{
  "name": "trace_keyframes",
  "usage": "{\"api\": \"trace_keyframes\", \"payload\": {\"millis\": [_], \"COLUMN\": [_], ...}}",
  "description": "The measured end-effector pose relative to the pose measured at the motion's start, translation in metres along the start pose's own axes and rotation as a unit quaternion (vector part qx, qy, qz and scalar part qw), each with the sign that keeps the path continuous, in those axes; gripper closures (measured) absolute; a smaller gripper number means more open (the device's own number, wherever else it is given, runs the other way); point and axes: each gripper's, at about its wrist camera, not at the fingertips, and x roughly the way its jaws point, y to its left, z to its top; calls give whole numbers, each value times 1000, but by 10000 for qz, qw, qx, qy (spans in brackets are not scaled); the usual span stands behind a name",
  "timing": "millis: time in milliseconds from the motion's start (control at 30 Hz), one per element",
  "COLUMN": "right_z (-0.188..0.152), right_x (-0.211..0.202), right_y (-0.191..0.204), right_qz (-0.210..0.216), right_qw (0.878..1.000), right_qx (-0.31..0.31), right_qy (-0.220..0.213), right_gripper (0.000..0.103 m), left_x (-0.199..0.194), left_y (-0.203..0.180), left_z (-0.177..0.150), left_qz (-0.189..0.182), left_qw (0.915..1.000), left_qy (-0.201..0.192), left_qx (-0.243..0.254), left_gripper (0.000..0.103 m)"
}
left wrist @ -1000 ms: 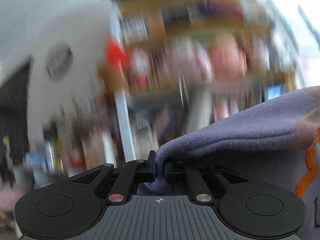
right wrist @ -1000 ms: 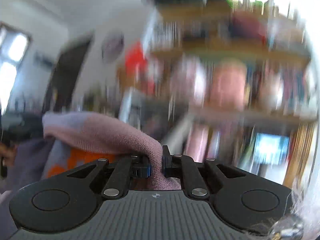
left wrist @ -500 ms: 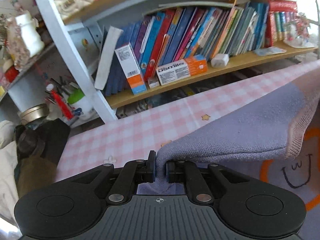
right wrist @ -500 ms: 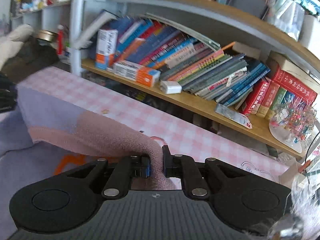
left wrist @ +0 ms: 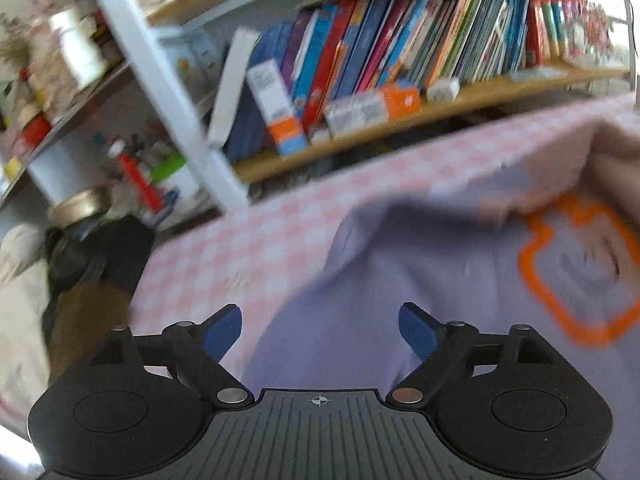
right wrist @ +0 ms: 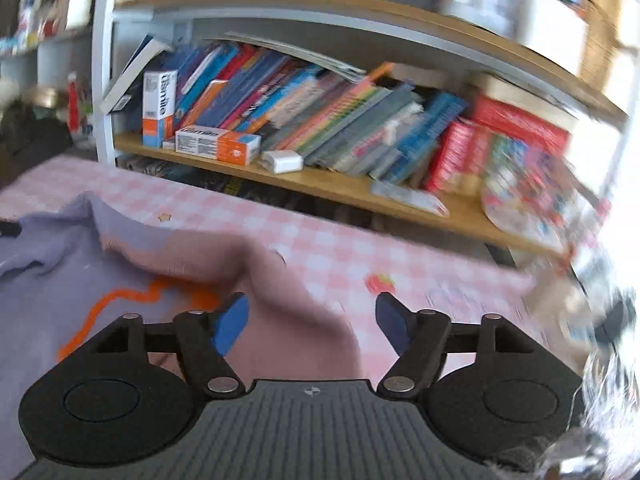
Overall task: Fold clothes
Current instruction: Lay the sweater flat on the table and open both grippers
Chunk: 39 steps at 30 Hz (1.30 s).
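Observation:
A lilac knit sweater (left wrist: pixel 420 280) with a pink ribbed band and an orange outlined print (left wrist: pixel 576 272) lies on the pink checked tablecloth (left wrist: pixel 248 240). My left gripper (left wrist: pixel 320 330) hangs over its left part, jaws opening, blue pads clear of the cloth. In the right wrist view the same sweater (right wrist: pixel 52 280) spreads to the left and its pink band (right wrist: pixel 280 292) runs between the fingers of my right gripper (right wrist: pixel 312 320), whose jaws are opening too, pads off the fabric.
A shelf of leaning books (right wrist: pixel 320 120) and small boxes (right wrist: pixel 218 144) runs along the table's far edge. A white shelf post (left wrist: pixel 168 92) stands at the left. Dark clutter and a jar (left wrist: pixel 80 208) sit off the table's left end.
Both grippers dropped toward the table with the sweater's edge pinched, then let it go. Their jaws now stand wide and the sweater lies on the cloth.

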Motion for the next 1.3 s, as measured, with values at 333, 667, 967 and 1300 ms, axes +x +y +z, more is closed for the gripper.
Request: {"api": "trace_keyframes", "payload": {"millis": [333, 667, 967, 1300], "right_z": [-79, -104, -85, -8], "right_x": [-58, -26, -7, 26], "right_y": [-2, -26, -27, -73], "right_qz": [146, 462, 1399, -1022], "right_qw": [9945, 9812, 9728, 9890], "right_qx": [590, 1247, 508, -981], "right_qy": [848, 1397, 1777, 424], "right_gripper": [34, 55, 100, 100], "left_x": [-52, -57, -58, -62], "left_y": [-28, -48, -53, -55], "left_z": [-78, -92, -90, -92], "left_qz": [-433, -238, -95, -59], "left_qw": [9948, 9919, 9900, 9879], "left_qy": [494, 698, 794, 838], "left_qx": [-781, -1032, -1159, -1304], "left_gripper": [15, 15, 15, 15]}}
